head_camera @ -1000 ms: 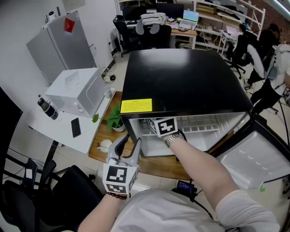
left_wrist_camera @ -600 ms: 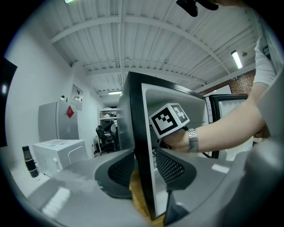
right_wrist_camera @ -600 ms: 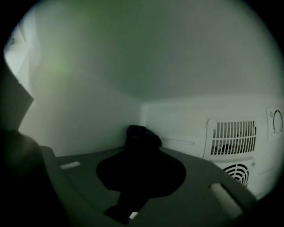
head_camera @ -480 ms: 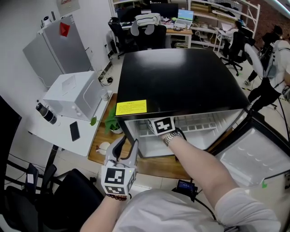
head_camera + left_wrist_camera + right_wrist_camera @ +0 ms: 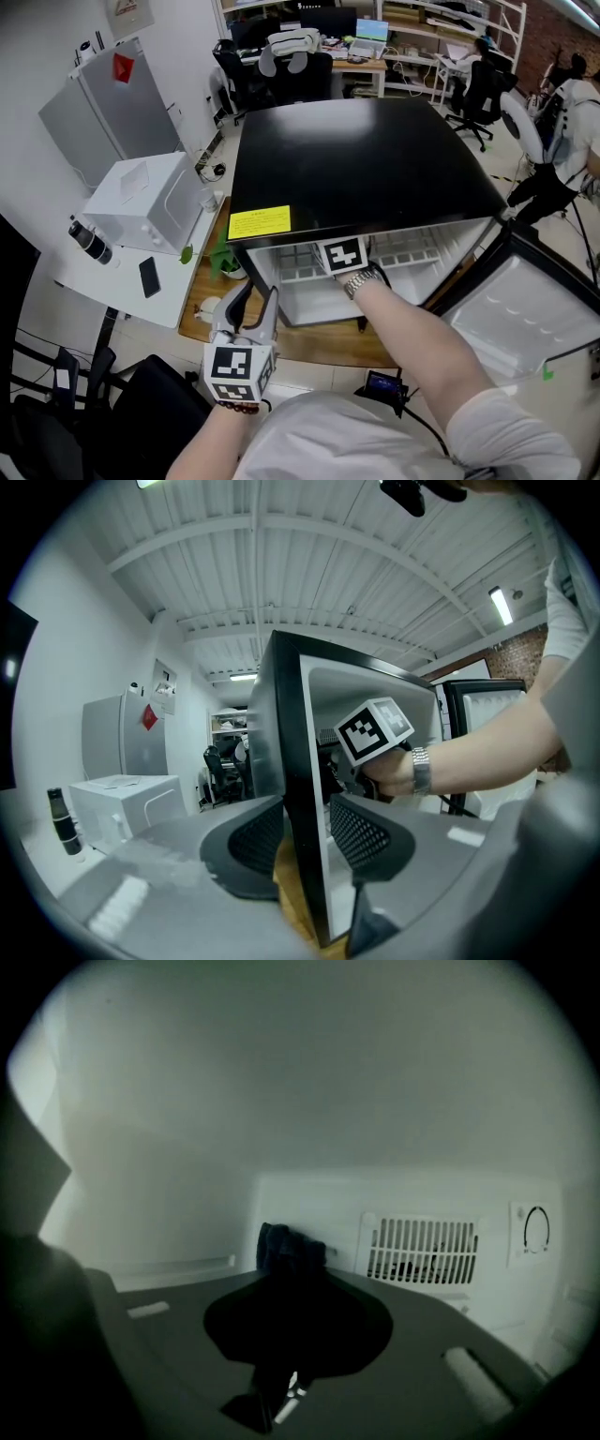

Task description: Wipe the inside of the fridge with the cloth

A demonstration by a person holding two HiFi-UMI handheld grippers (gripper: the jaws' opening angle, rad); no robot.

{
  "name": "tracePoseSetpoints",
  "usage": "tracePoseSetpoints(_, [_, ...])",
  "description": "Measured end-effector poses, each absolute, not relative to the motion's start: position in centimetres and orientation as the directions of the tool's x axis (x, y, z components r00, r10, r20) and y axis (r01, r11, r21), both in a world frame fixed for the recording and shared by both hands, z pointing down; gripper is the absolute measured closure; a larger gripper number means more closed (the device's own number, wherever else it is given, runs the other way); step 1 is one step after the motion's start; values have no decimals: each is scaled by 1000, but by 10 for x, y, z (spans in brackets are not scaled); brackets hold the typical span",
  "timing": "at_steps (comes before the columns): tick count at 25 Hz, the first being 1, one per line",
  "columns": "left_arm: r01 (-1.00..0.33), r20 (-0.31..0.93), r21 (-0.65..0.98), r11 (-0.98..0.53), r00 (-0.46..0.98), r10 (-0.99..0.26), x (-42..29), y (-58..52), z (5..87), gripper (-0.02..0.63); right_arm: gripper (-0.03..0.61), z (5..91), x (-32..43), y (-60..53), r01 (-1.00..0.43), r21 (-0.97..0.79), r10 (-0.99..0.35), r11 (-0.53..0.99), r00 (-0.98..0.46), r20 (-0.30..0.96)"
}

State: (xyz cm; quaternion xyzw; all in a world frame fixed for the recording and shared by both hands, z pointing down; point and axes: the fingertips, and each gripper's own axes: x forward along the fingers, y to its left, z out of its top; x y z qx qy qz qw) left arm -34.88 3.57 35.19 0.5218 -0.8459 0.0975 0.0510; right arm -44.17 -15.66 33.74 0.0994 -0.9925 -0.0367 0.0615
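The black mini fridge (image 5: 356, 169) stands with its door (image 5: 525, 319) swung open to the right. My right gripper (image 5: 295, 1288) reaches inside the white compartment. Its jaws are shut on a dark cloth (image 5: 286, 1246), which sticks out ahead of the tips toward the back wall. From the head view only its marker cube (image 5: 342, 255) and the wrist show at the opening. My left gripper (image 5: 257, 291) sits at the fridge's front left edge (image 5: 302, 761). It holds that wall between its pads (image 5: 361, 832), one jaw outside and one inside.
A vent grille (image 5: 424, 1249) and a dial (image 5: 536, 1229) sit on the fridge's back wall. Left of the fridge, a white table carries a white box (image 5: 145, 202), a bottle (image 5: 84, 239) and a phone (image 5: 149, 277). A plant (image 5: 225, 258) stands by the fridge. People (image 5: 572, 112) are at the far right.
My right gripper has slid a little to the right inside the fridge with the cloth. The left gripper has stayed on the fridge's left wall.
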Motion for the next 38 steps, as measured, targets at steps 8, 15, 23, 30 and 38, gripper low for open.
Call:
tracePoseSetpoints(8, [-897,188,-111,428,-442,-877,-350,34,352,459,518,338,-424,-184,-264,98,-275,959,-954,123])
tracePoseSetpoints(15, [-902,183,-109,418,-431,-884,-351,33,353,451,518,337,-411,-196,-293,130,-308,947,-944,117])
tracePoseSetpoints(23, [-914,182,-99,394,-406,-896,-349,33,353,445,518,331,-393,-204,-339,158,-357,927,-928,104])
tracePoseSetpoints(30, [-911,184,-77,406,-413,-892,-348,32,353,436,518,331,-378,-220,-371,163,-391,914,-913,116])
tracePoseSetpoints(38, [-890,198,-52,453,-453,-869,-349,31,352,426,518,333,-358,-253,-421,148,-440,895,-888,135])
